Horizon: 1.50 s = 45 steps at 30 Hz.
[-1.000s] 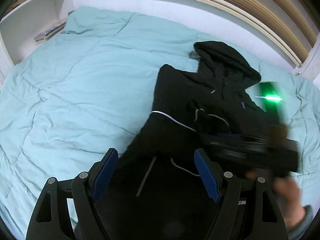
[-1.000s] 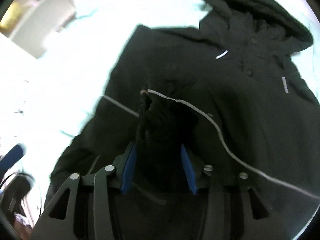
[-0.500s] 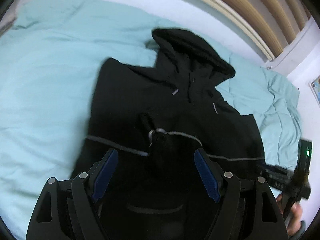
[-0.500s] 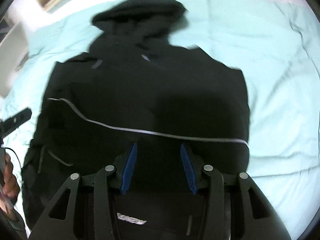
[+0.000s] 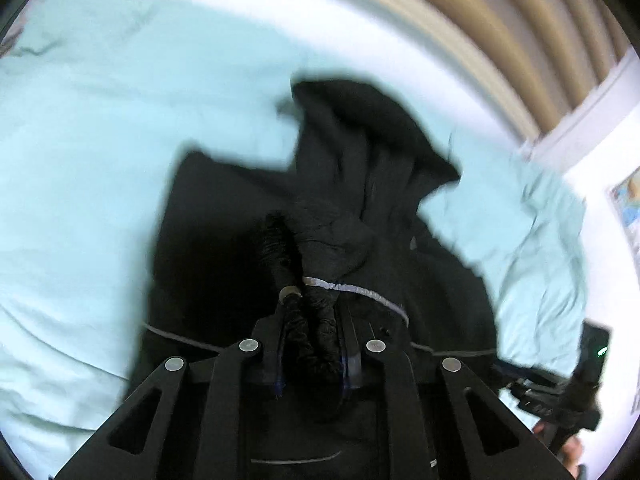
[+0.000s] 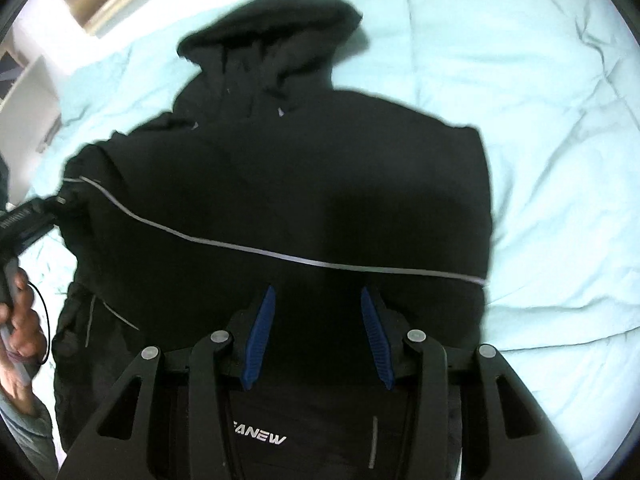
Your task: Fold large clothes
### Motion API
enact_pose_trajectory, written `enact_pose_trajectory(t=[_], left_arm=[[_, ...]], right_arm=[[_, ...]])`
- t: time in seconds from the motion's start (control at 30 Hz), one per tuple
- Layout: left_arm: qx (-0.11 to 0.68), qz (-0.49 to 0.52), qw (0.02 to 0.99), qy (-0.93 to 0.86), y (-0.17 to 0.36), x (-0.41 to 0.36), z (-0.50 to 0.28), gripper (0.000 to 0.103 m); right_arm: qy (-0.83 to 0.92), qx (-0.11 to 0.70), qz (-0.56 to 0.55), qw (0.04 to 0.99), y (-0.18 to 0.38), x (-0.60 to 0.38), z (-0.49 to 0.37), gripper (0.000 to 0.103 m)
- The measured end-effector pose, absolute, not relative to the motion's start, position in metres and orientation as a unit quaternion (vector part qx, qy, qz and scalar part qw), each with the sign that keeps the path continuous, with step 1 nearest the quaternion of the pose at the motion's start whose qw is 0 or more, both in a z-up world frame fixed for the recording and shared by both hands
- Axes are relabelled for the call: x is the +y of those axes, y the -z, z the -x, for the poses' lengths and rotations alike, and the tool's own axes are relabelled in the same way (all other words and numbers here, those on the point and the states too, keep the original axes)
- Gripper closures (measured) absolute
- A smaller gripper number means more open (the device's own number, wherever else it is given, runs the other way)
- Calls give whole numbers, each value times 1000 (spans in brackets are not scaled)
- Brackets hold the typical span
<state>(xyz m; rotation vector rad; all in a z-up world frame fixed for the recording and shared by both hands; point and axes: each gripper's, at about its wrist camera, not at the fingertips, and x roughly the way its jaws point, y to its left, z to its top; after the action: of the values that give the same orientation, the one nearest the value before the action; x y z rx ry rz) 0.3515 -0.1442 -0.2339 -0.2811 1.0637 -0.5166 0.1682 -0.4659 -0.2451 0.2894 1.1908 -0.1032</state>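
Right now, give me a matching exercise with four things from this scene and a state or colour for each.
Things:
1. left gripper
2. right gripper
3. jacket
4. duvet

States:
A. pale turquoise
B. black, spread out flat
C. jaws apart, nothing between them
D. just closed on a bunch of black cloth

Pairs: 1-D, 2-C, 3-B, 4-A

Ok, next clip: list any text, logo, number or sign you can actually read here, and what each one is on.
"EANEW": white letters on the black hooded jacket, near its bottom edge between the right gripper arms; the start of the word may be cut off.
White lettering on the side of the left gripper, at the left edge of the right wrist view: too blurred to read.
Picture on the wall: too blurred to read.
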Motion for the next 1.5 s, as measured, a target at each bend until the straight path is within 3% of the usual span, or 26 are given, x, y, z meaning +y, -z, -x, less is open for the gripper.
enact_pose_trajectory(t=[0.13,0.27,0.37,0.6,0.7,0.77,0.87,0.97,1.17,1.4,1.5], left_arm=[[495,150,826,224,230,-105,-358,84],[583,130,774,210,298,-96,-366,82],[599,124,763,208,335,-97,-364,80],[581,169,769,208,317,-82,-360,77],[545,130,805,195,282,-85,-345,69],[503,114,836,189,253,-89,-339,48],[458,122,852,223,223,-96,-337,39],[480,71,841,238,234,-131,-345,39],[581,-17,791,192,329,-169,-364,39],[565,-35,806,175,306,-180,-357,39],[541,4,810,228,277,-173,-333,39]], right_arm=[[61,554,-134,819,243,-473,-167,55],[89,578,-116,803,278,-468,-182,55],[109,599,-65,791,308,-456,-194,53],[111,612,-44,782,316,-453,-199,53],[104,609,-57,784,295,-453,-197,53],[87,581,-73,806,270,-451,-196,53],[78,544,-79,831,245,-445,-204,53],[87,547,-74,830,252,-443,-221,53],[103,595,-79,793,316,-450,-242,54],[96,599,-85,791,305,-449,-240,53],[70,572,-100,811,276,-444,-225,53]])
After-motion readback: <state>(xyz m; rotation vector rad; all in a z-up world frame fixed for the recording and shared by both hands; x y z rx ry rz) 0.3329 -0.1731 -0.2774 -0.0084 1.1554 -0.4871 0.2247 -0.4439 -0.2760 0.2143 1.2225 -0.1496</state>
